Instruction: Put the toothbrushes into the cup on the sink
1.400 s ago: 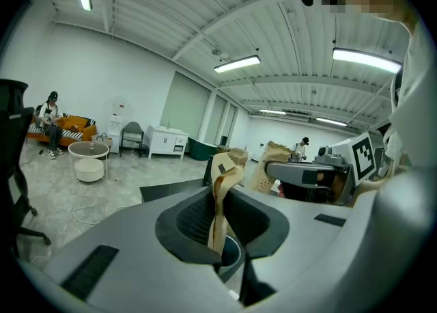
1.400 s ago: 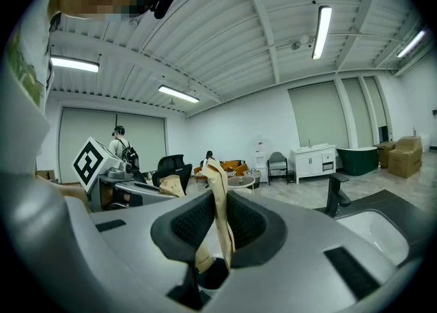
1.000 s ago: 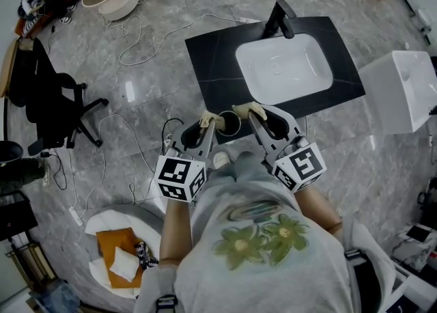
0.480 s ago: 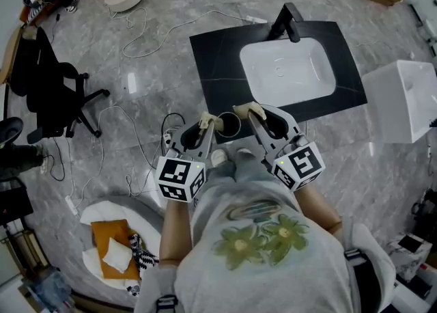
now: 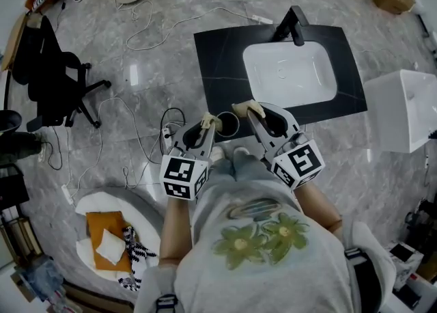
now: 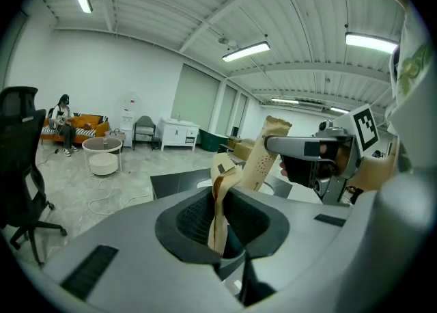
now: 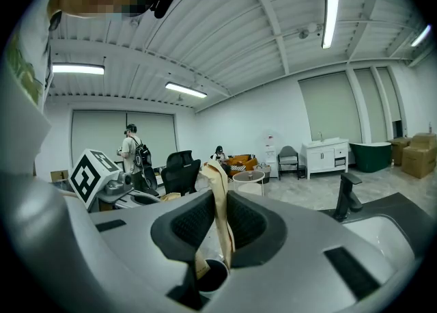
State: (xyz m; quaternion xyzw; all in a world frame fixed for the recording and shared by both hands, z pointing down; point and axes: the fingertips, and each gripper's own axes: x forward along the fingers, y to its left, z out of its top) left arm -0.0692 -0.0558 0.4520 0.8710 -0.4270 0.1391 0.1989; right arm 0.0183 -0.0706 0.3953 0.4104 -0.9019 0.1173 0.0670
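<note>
Hardly shifted over the last second. Clamping a wrapped toothbrush (image 6: 220, 202) in the left gripper's (image 5: 209, 122) narrow jaws, a second toothbrush (image 7: 220, 202) in the right gripper's (image 5: 249, 108), just over the cup (image 5: 229, 126) at the sink surface (image 5: 218, 65) edge; neither in yet.

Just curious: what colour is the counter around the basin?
Black; the counter shows best in the head view.

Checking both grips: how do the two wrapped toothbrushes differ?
The left toothbrush, in the left gripper, is left of the cup; the right toothbrush, in the right gripper, is right of it. The left one shows a dark streak; the right one looks speckled. Both are tan-wrapped, clamped.
</note>
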